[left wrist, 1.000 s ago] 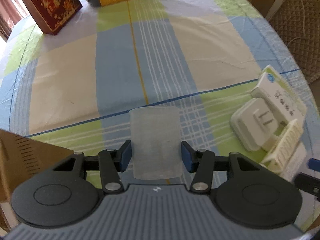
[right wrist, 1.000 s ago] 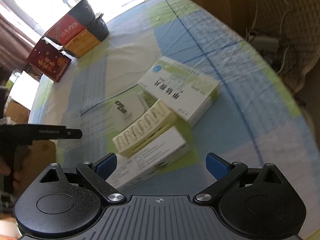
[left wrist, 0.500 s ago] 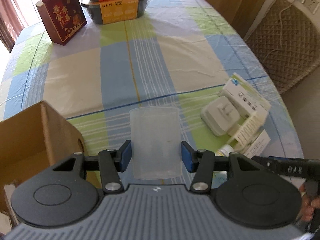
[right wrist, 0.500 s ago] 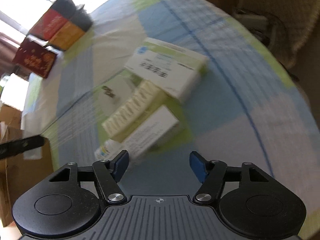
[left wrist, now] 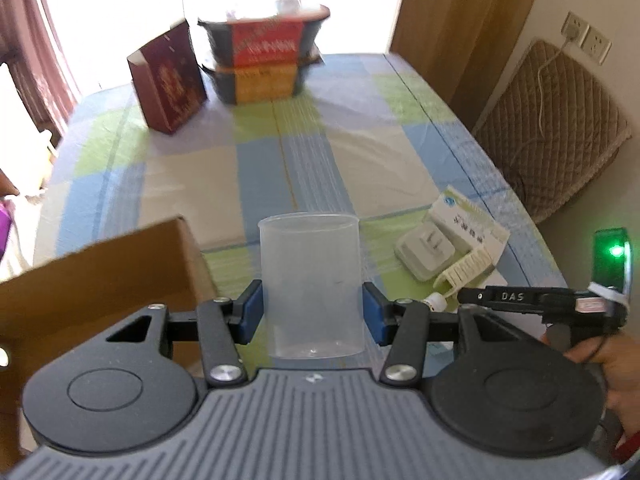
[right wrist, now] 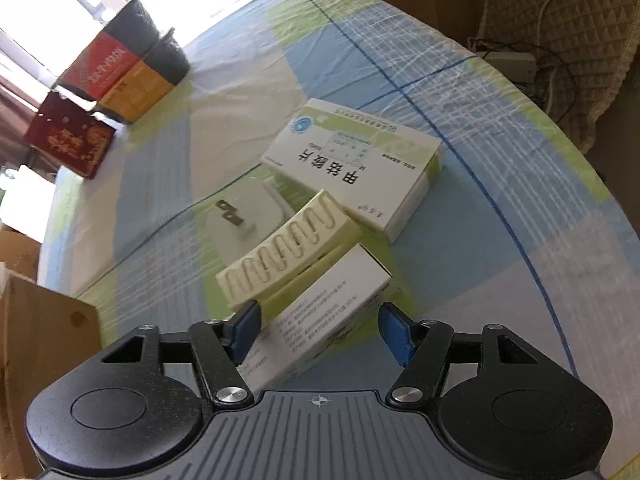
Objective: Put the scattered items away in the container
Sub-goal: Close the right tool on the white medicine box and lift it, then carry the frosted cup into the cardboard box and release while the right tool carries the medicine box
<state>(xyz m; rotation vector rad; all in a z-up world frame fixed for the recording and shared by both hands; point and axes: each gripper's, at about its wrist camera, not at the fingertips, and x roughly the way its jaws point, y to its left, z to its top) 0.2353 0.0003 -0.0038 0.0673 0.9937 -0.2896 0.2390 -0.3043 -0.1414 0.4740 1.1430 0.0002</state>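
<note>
1. My left gripper (left wrist: 313,316) pinches a translucent plastic cup (left wrist: 312,284) upright between its blue pads, which press on the cup's two sides; the cup hangs above the table, its open mouth up.
2. Just left of the cup stands the cardboard box (left wrist: 100,280), its near corner and wall showing beside my left finger — in the right wrist view the same box (right wrist: 44,328) sits at the far left edge.
3. My right gripper (right wrist: 320,330) is spread wide, its pads either side of a small white carton (right wrist: 320,320) lying flat on the checked tablecloth (right wrist: 500,200); I cannot tell whether either pad touches it.
4. Resting on that carton is a cream ribbed plastic clip (right wrist: 288,252), tilted; just behind the clip lies a white plug adapter (right wrist: 240,220), prongs up.
5. A larger white-and-green medicine box (right wrist: 356,164) lies beside these, one corner propped over the adapter.
6. At the far end of the table stand a dark red gift bag (left wrist: 168,80) and two stacked dark food bowls (left wrist: 264,56) — well apart from the clutter.
7. My hand (left wrist: 608,364) shows at the right edge of the left wrist view.
</note>
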